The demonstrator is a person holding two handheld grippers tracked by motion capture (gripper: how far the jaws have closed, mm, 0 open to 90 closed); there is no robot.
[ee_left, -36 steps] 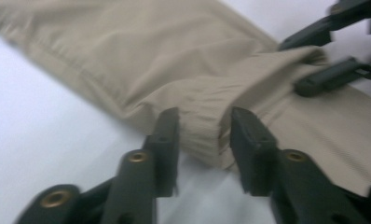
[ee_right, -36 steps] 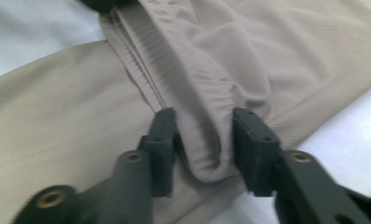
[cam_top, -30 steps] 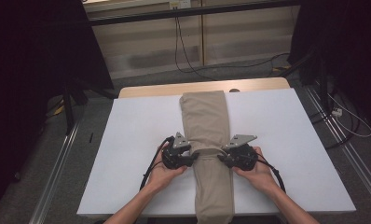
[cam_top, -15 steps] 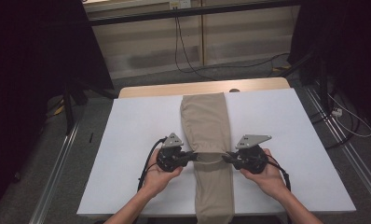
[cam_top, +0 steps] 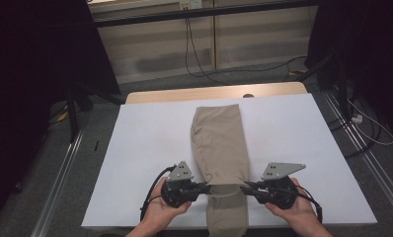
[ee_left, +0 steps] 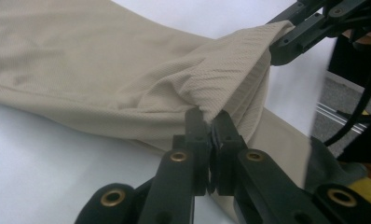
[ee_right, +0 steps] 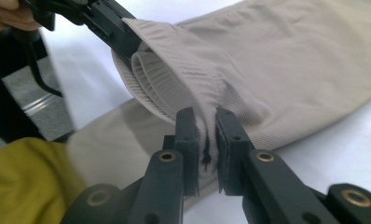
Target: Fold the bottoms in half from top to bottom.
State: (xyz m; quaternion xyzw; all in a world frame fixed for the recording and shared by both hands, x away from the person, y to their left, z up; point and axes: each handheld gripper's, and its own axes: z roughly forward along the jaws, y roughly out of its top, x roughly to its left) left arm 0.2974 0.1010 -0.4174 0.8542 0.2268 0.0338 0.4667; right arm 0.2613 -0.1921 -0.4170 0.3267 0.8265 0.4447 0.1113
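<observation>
A: Left gripper (cam_top: 203, 186) state?

B: Jaws pressed together on the ribbed hem of the beige folded garment (cam_top: 219, 148), at its left edge. Seen along the jaws in the left gripper view (ee_left: 210, 123), cloth bunched and pinched between the pads. Just been closing, cloth between them.

A: Right gripper (cam_top: 246, 188)?

B: Same, mirrored. Pinching the hem at the right edge; a thick fold of cloth gripped between the pads in the right gripper view (ee_right: 205, 122), so a narrow gap left between the jaws. Also just been closing on cloth.

A: Garment position?

B: Stretched between the two sets of tips, hem lifted off the white table cover (cam_top: 145, 148) there. Main body running away from the tips toward the far edge, flat on the cover. A lower layer lying under the tips and hanging past the near table edge, between the hands.

A: Surroundings?

B: Bare wooden tabletop strip (cam_top: 184, 94) beyond the far end of the garment, well apart from both grippers.
</observation>
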